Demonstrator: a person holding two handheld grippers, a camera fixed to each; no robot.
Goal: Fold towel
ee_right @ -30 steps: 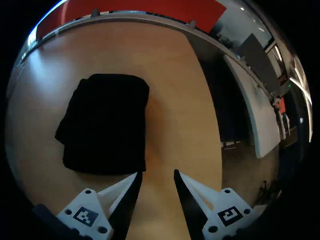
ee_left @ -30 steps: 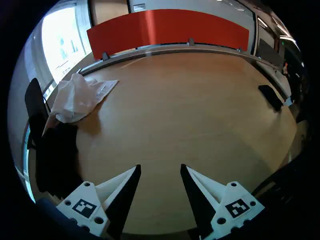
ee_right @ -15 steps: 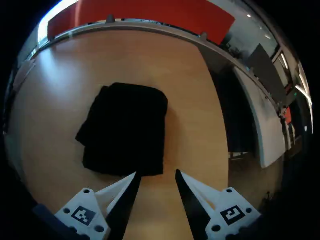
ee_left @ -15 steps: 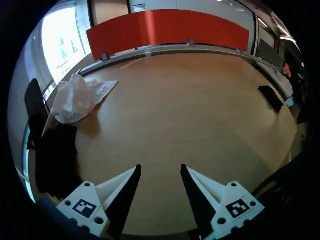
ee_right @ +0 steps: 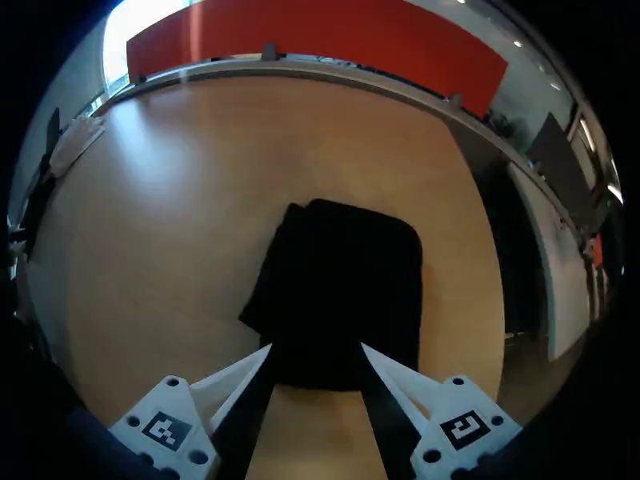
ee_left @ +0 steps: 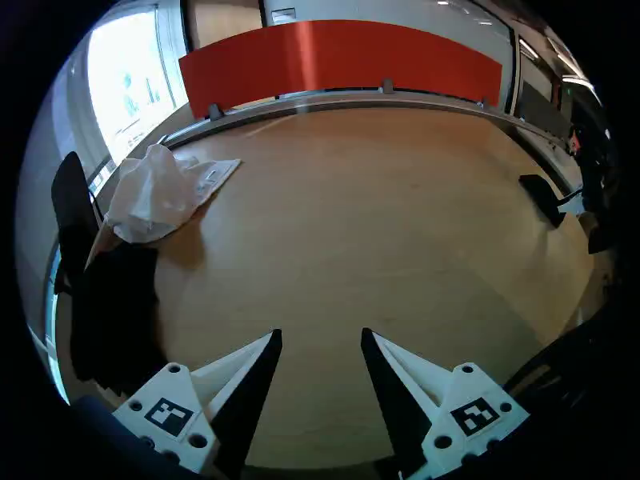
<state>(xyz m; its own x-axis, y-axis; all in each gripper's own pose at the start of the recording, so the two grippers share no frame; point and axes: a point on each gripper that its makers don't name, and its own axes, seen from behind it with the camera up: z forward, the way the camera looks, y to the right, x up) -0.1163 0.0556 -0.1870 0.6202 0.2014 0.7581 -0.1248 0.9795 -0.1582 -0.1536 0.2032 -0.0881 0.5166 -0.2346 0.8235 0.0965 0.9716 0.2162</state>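
Two grippers stood with jaws apart and empty, the left gripper point(ee_left: 320, 332) and the right gripper point(ee_right: 314, 348), and the black towel point(ee_right: 340, 296), at lower centre just before the right one, looked soft and light, best pinched at a near corner.

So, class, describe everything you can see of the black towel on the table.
The black towel is soft, matte cloth, folded into a thick rounded rectangle, with a layer edge showing along its left side. It lies flat on the wooden table, near its right edge. The right gripper is open, its fingers framing the towel's near edge; contact cannot be told.
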